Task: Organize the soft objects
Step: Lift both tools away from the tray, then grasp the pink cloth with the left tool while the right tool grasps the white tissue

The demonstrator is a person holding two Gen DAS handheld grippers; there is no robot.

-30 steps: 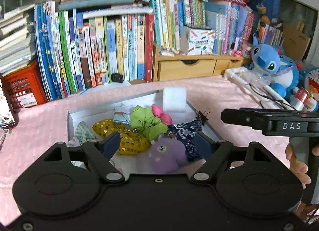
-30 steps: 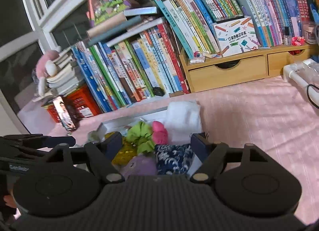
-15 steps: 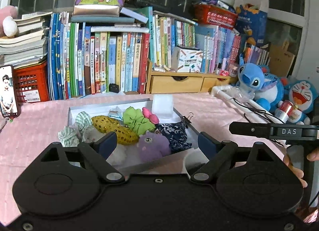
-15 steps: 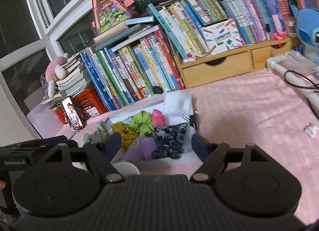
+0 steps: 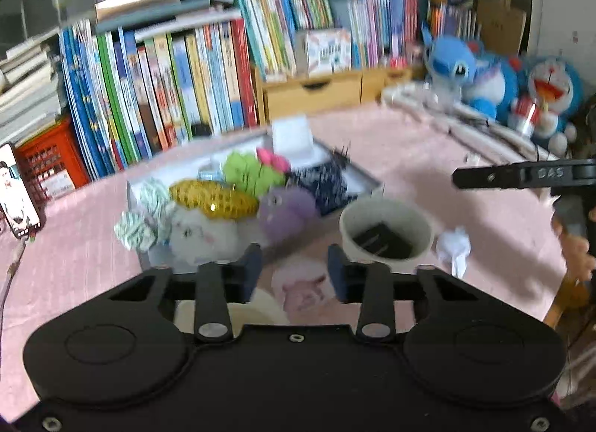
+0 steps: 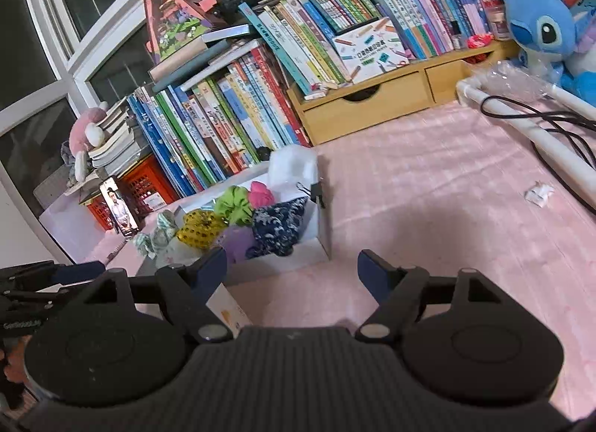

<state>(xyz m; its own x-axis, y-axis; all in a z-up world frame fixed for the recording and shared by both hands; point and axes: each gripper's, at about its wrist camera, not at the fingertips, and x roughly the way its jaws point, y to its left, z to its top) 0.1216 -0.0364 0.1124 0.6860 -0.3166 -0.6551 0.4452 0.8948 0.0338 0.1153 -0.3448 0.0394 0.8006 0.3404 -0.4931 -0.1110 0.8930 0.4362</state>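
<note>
A white box (image 5: pixel 367 183) on the pink cloth holds soft things: a yellow sequin scrunchie (image 5: pixel 214 199), a green scrunchie (image 5: pixel 246 173), a purple plush (image 5: pixel 288 210), a white plush (image 5: pixel 201 232) and navy floral fabric (image 5: pixel 324 182). A striped scrunchie (image 5: pixel 145 216) hangs over its left edge. My left gripper (image 5: pixel 294 268) hovers in front of the box with its jaws closing. A pale pink soft thing (image 5: pixel 298 284) lies on the cloth between them, and the pads are not pressing it. My right gripper (image 6: pixel 292 268) is open over bare cloth, right of the box (image 6: pixel 320 245).
A paper cup (image 5: pixel 346 230) with a dark object inside stands right of the box, beside crumpled white paper (image 5: pixel 452 245). Rows of books (image 5: pixel 167 85), a wooden drawer unit (image 5: pixel 313 94) and blue plush toys (image 5: pixel 450 66) line the back. White tubes with cables (image 6: pixel 521 122) lie at the right.
Both grippers have drawn back from the box. The left gripper's jaws have narrowed a lot. The cup and the pale pink soft thing have come into the left view.
</note>
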